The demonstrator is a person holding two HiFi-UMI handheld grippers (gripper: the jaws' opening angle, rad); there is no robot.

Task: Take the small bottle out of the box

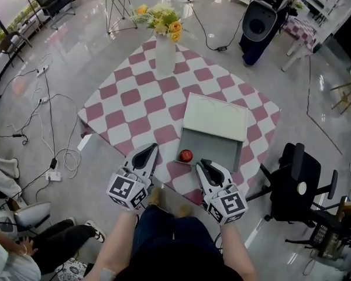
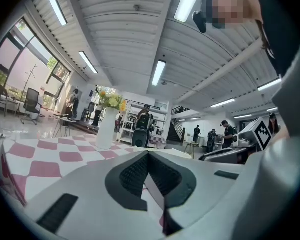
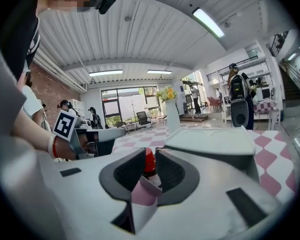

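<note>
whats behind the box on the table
Beyond the box, toward the far corner of the checkered cloth, stands a white vase holding yellow flowers, set apart from it. The cloth close against the box's far side is hidden by the box itself.

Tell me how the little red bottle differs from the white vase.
The red bottle is small; the white vase is far taller. The bottle sits near the person, beside the open box; the vase stands at the far corner, holding yellow flowers. Both rest on the checked cloth.
</note>
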